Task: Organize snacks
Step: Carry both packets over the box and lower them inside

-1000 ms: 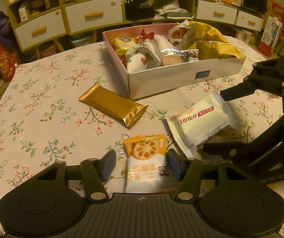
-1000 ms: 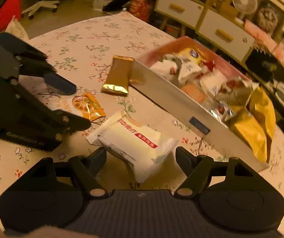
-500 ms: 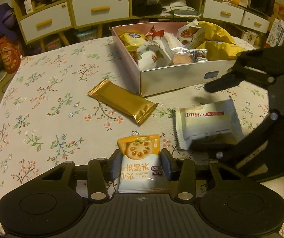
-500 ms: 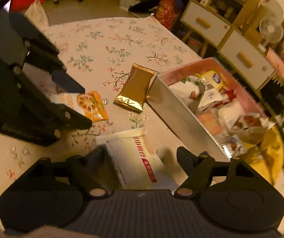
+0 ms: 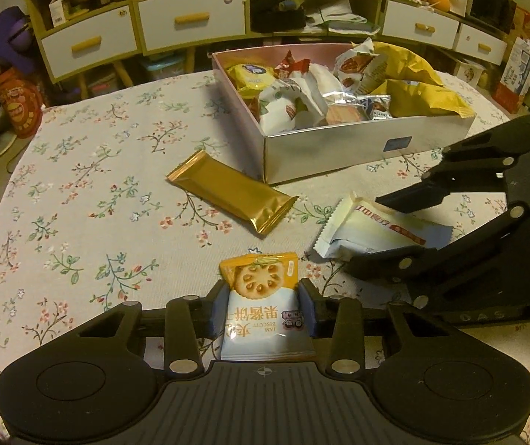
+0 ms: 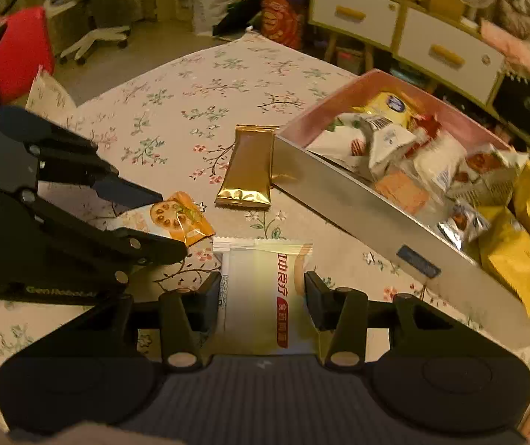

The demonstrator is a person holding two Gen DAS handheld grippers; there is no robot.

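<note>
Both black grippers are closing on loose packets: the left gripper (image 5: 263, 309) pinching the orange-and-white jam biscuit sachet (image 5: 263, 307), the right gripper (image 6: 263, 302) the white bread wrapper (image 6: 261, 296); the gold foil bar (image 5: 231, 191) is waiting outside the half-filled silver cardboard box (image 5: 361, 148).

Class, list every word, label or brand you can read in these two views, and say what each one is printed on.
"JAM BISCUIT", upside down: orange biscuit packet in the left gripper.
"GenRobot", the rest cut off: left gripper's body, right wrist view.
Red Chinese characters, not surely readable: white snack packet in the right gripper.
Blue label on the box: too small.
</note>
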